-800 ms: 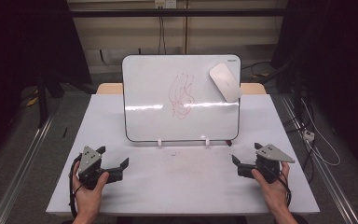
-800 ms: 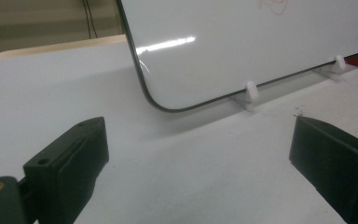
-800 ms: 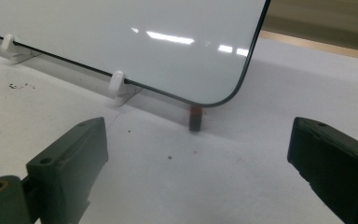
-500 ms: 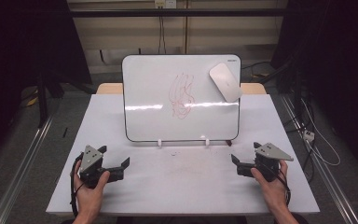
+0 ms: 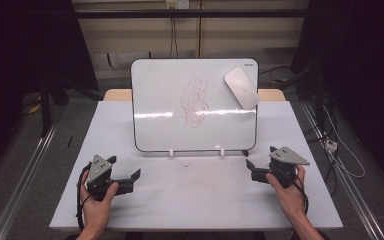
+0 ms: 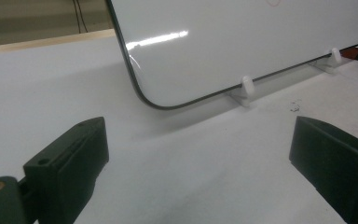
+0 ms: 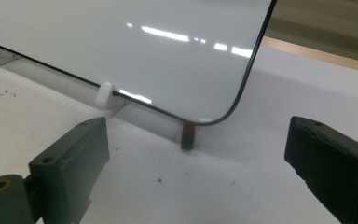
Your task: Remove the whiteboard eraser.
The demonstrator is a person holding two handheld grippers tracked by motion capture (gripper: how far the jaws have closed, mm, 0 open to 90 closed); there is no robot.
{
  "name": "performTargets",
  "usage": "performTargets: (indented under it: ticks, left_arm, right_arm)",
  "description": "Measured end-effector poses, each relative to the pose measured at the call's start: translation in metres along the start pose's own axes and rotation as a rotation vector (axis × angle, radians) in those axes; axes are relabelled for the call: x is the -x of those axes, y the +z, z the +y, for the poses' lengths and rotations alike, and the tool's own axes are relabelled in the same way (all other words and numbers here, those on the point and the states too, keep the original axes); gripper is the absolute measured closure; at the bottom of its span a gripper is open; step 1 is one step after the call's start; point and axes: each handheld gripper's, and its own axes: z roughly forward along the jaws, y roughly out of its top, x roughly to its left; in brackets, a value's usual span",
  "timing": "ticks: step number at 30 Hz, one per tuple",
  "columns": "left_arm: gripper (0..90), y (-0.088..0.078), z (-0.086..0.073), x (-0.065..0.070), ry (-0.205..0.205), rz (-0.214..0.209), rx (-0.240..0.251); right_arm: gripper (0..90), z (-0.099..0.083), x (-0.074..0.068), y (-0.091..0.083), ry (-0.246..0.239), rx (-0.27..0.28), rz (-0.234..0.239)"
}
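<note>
A white table seen from above, with a person's two hands reaching in from the near edge. At the left, the left hand holds the left gripper low over the tabletop, its two black jaws spread wide apart with nothing between them; a black cable loops beside the wrist. In the middle, toward the far side of the table, a whiteboard leans back on two small white clips, with a tangle of red marker scribble near its centre. A white oval eraser sits stuck to the board's upper right corner. In the right gripper view, a small dark red-tipped object stands just under the board's lower corner. At the right, the right hand holds the right gripper, jaws likewise released and empty, well apart from the board.
</note>
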Motion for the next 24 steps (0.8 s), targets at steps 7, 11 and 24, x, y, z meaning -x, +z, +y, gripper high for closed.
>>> performTargets:
  ticks: [7, 11, 24]
  left_arm:
    - [4.5, -0.005, 0.001, 0.001, -0.006, 0.017, 0.010]
    - [4.5, -0.002, 0.002, 0.001, -0.015, 0.019, 0.016]
    - [4.6, 0.000, -0.001, -0.001, -0.022, 0.018, -0.012]
  right_arm:
    - [7.2, 0.020, -0.001, 0.004, -0.018, 0.031, 0.005]
    - [7.0, 0.028, 0.000, 0.007, -0.030, 0.039, -0.002]
    - [5.6, 0.069, 0.005, 0.018, -0.054, 0.072, -0.006]
